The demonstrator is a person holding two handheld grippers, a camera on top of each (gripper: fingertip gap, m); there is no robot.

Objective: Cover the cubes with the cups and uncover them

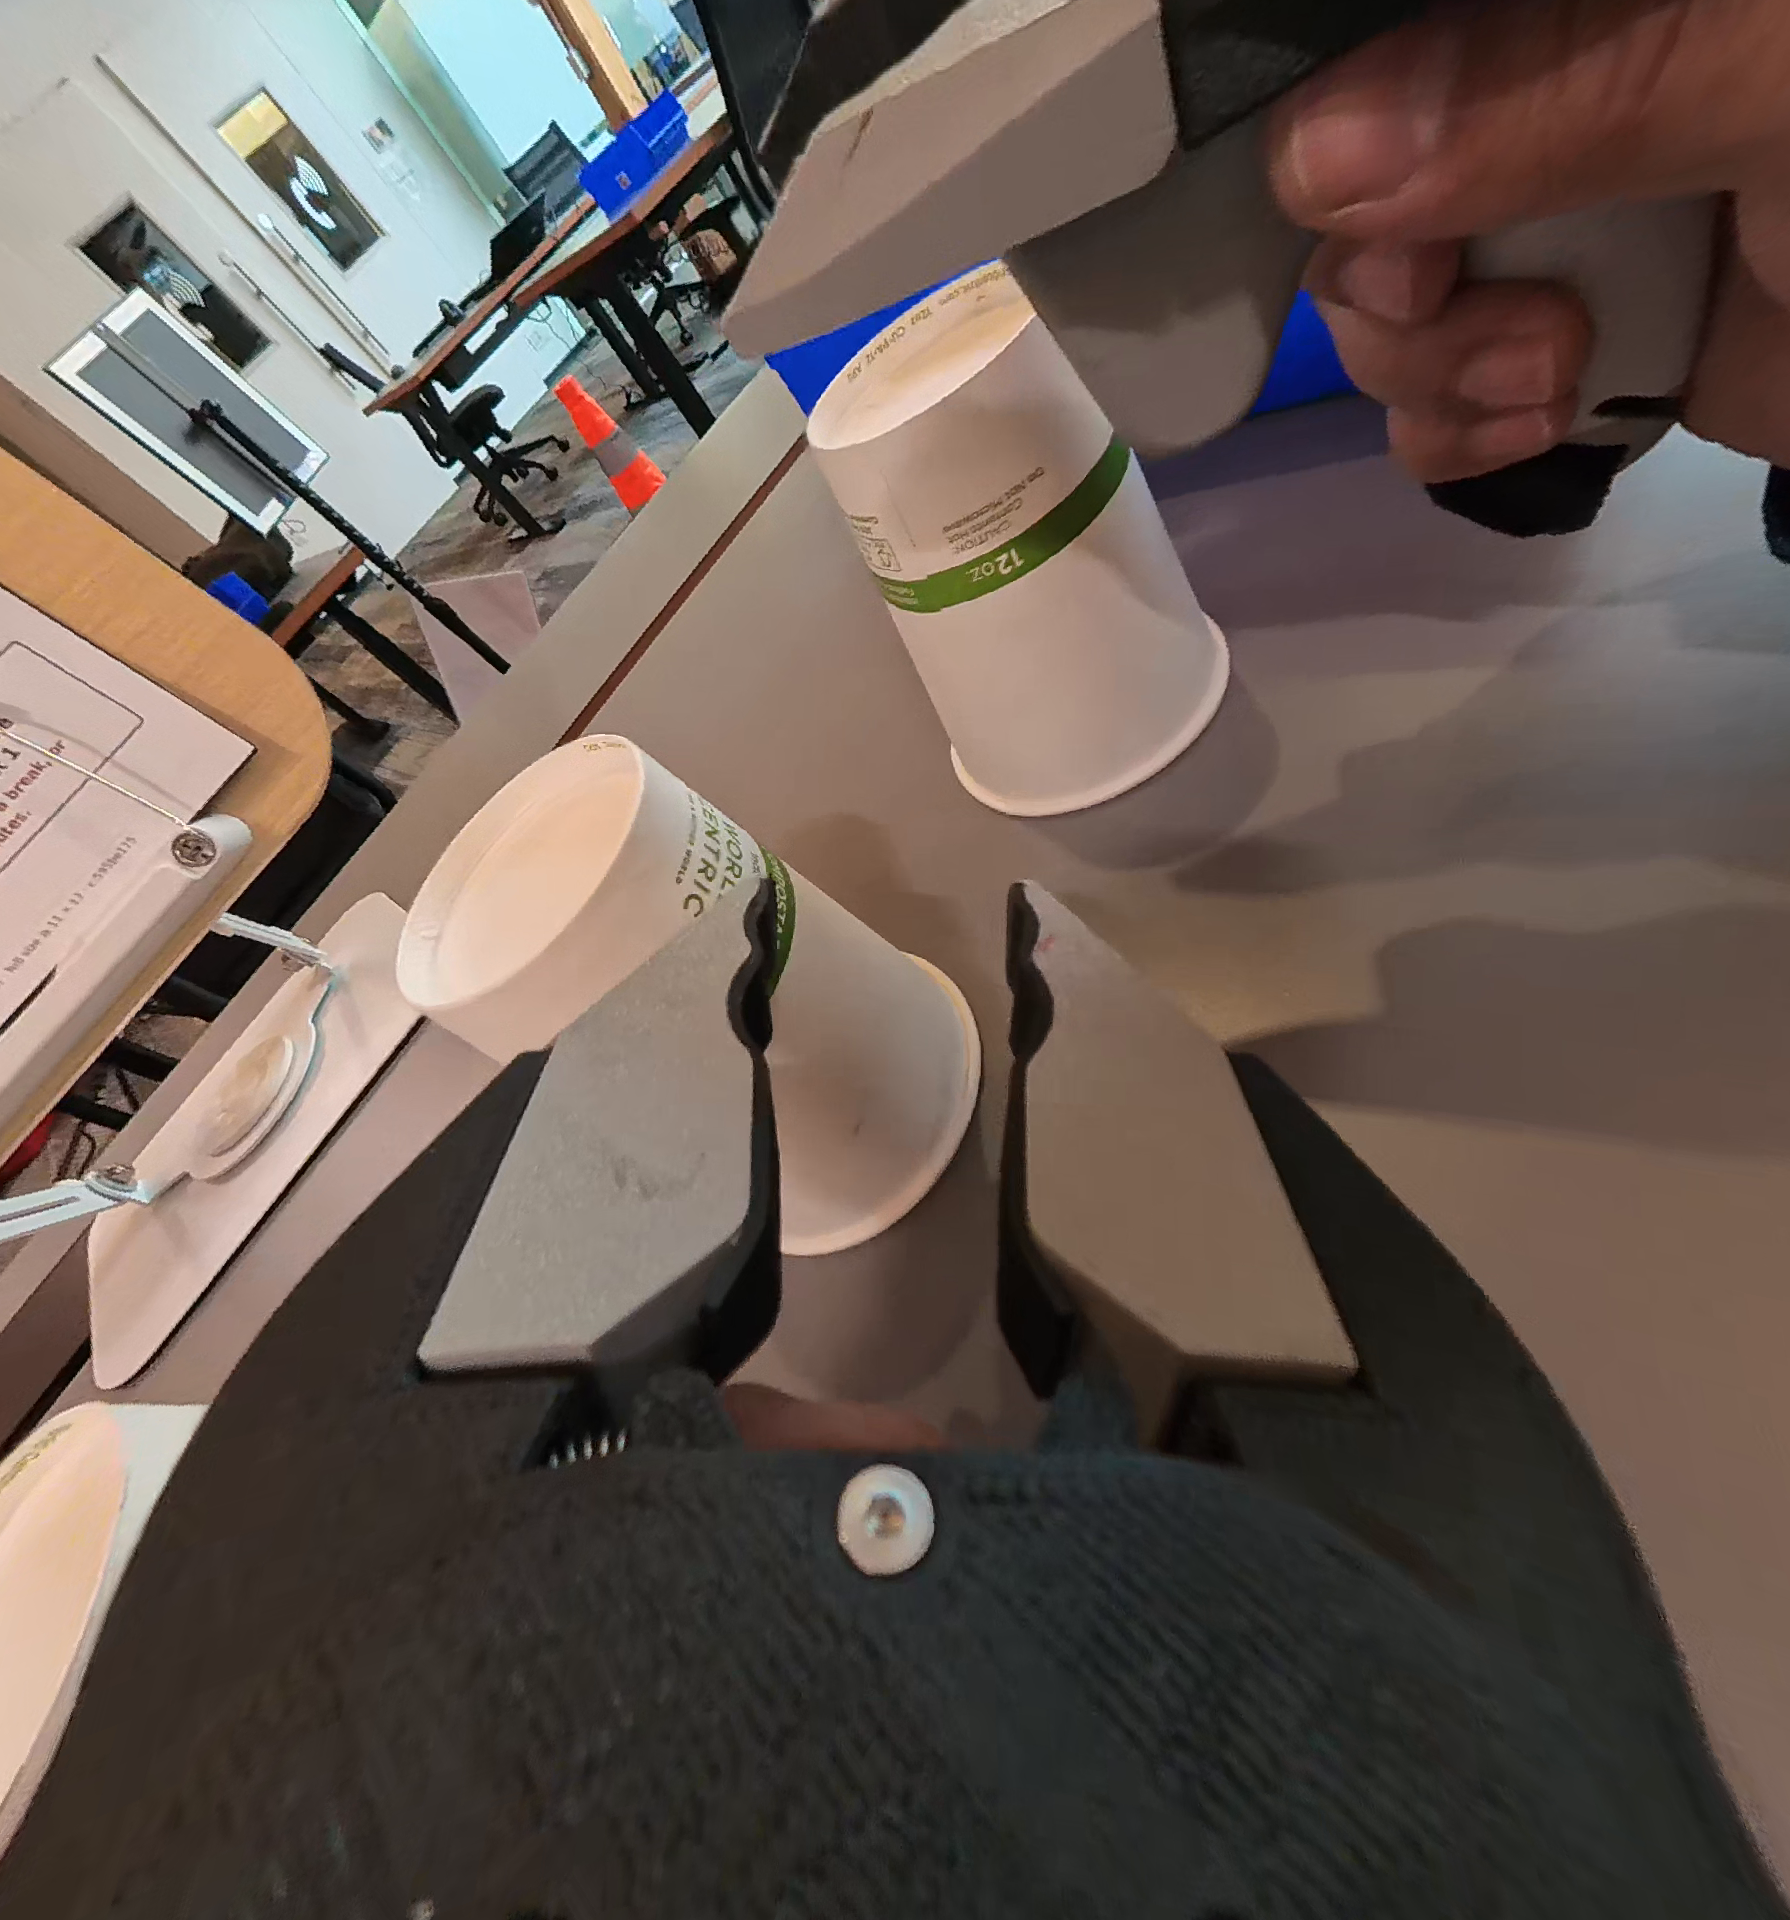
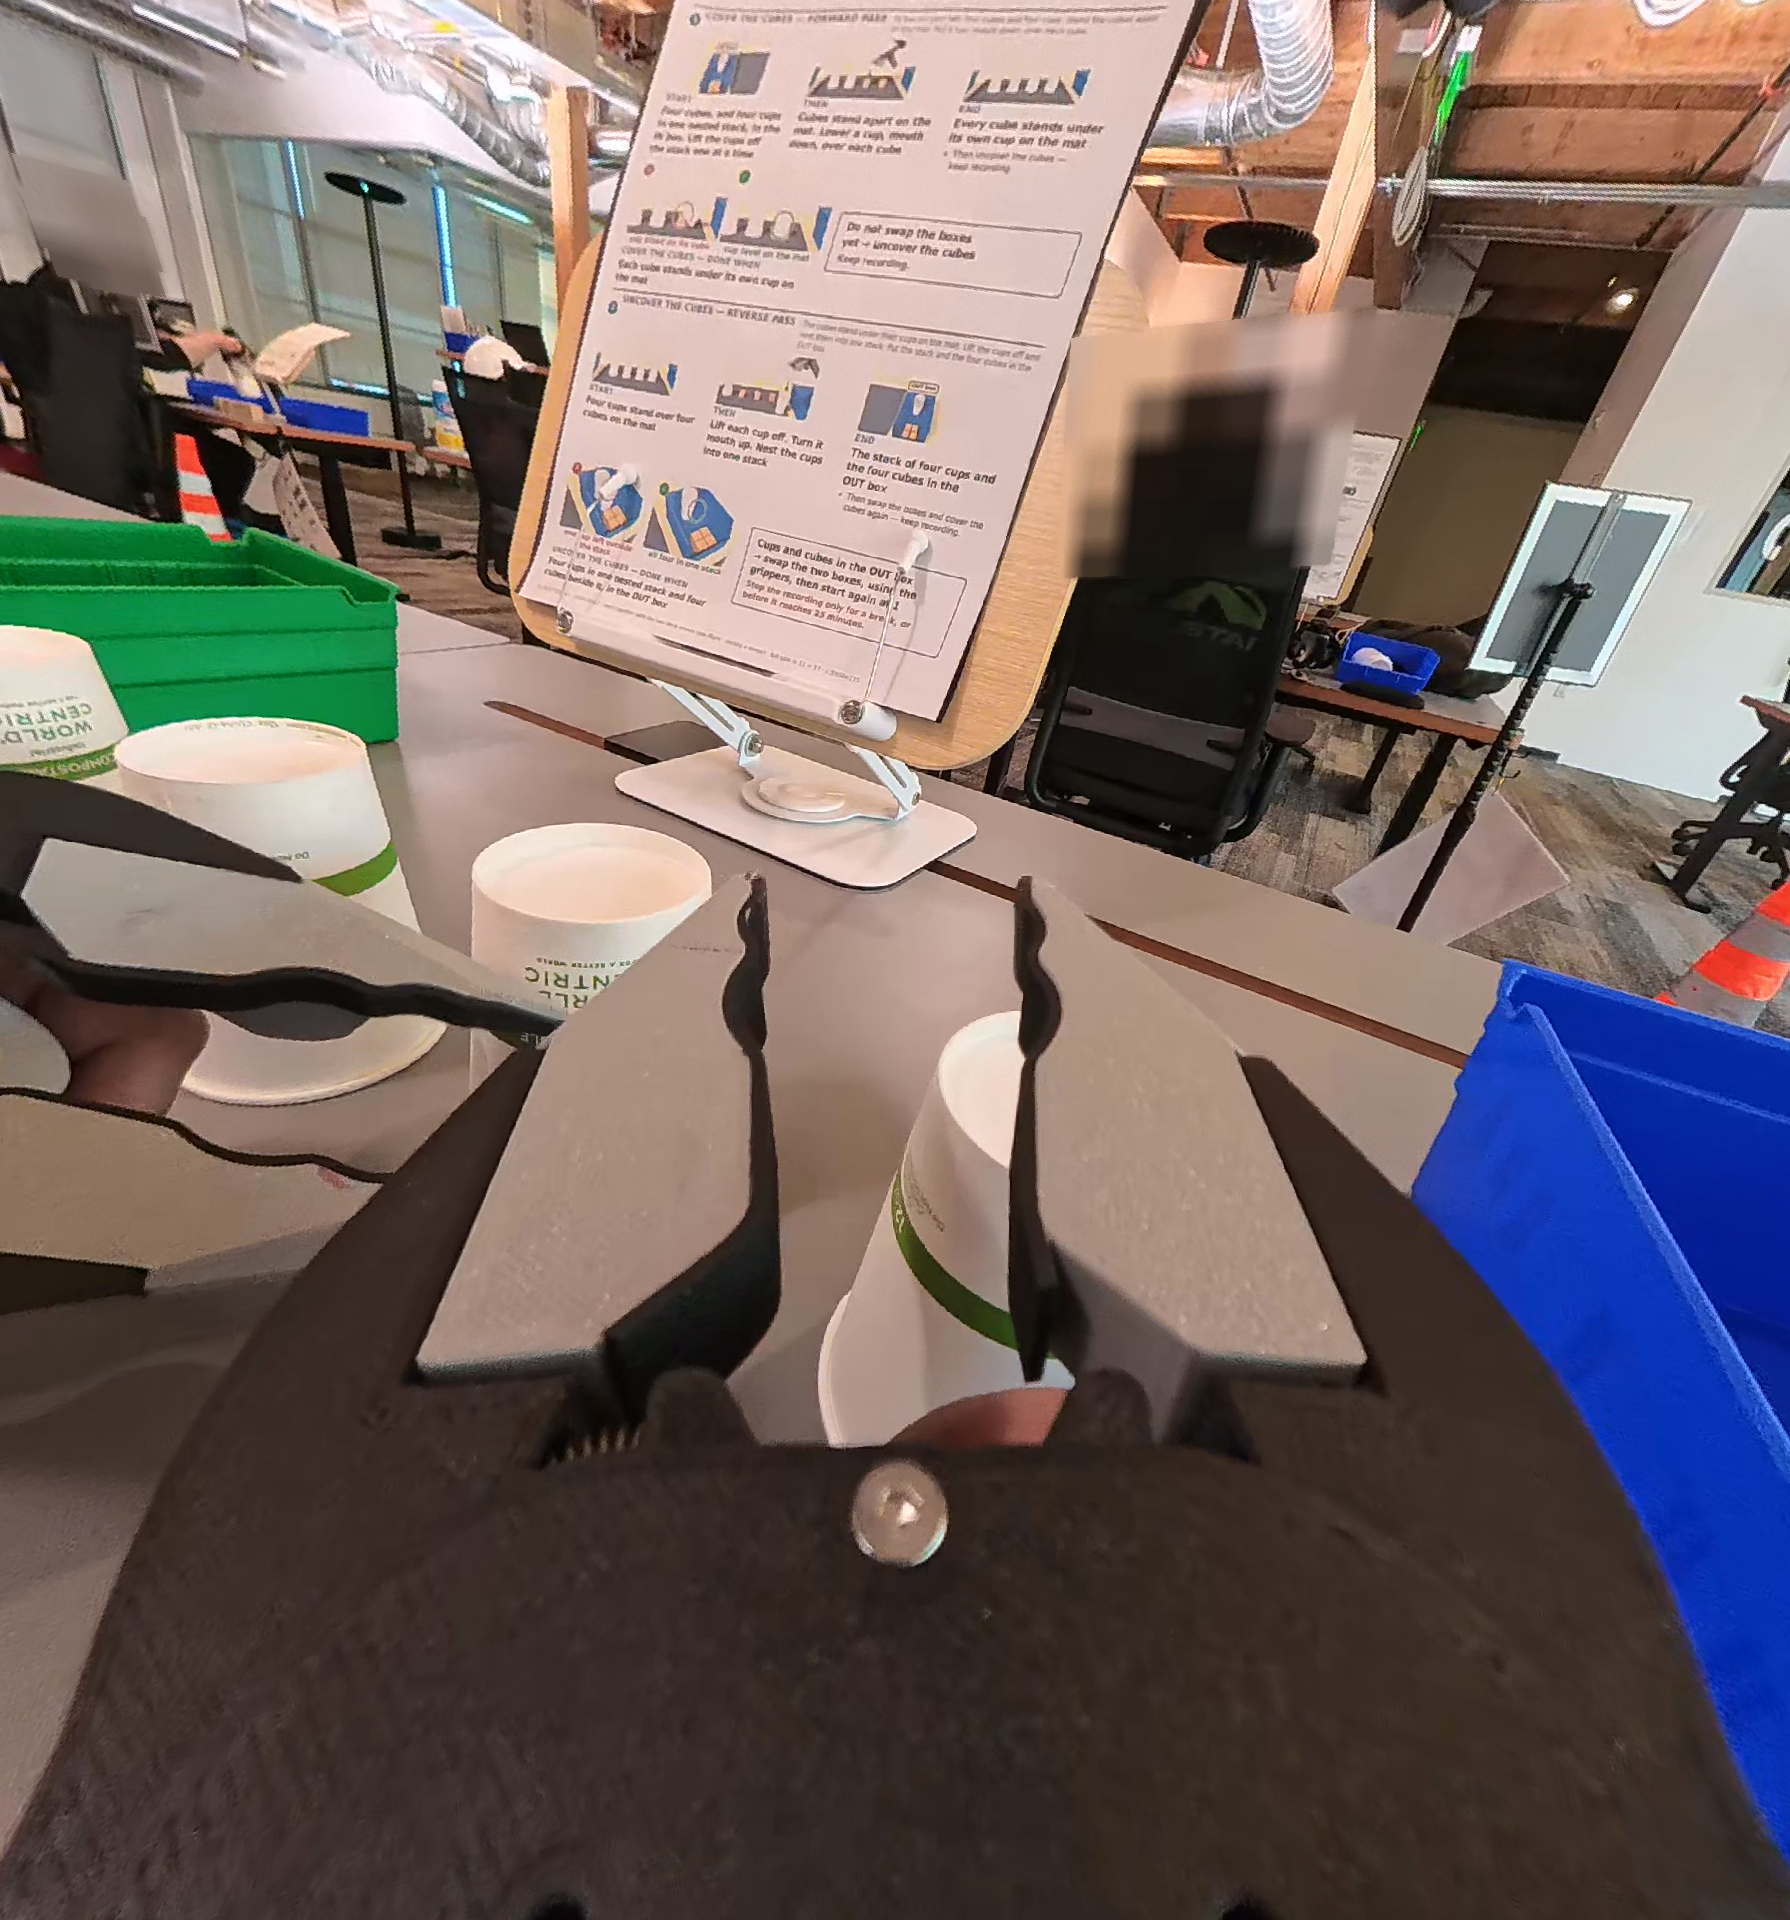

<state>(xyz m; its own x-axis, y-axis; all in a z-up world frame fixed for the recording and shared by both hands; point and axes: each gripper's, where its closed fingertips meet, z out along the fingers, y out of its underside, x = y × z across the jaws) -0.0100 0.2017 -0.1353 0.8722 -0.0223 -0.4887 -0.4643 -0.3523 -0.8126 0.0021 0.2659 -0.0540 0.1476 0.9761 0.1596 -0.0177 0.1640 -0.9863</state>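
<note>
Several white paper cups with green bands stand mouth down on the grey table (image 2: 870,997); no cube shows. My left gripper (image 1: 886,914) is open. One cup (image 1: 662,935) stands partly behind its left finger, with a clear gap to the right finger. In the right wrist view its fingers (image 2: 247,935) reach toward that cup (image 2: 590,935) from the left. My right gripper (image 2: 886,904) is open above another cup (image 2: 932,1226), which sits partly behind its right finger, away from the left pad. In the left wrist view one of its fingers (image 1: 1151,343) hangs over that cup (image 1: 1016,582).
Two more upturned cups (image 2: 267,810) (image 2: 8,696) stand to the left. A green bin (image 2: 164,613) sits at the far left, a blue bin (image 2: 1649,1247) at the right. A document stand (image 2: 797,821) with a printed sheet is at the table's back edge.
</note>
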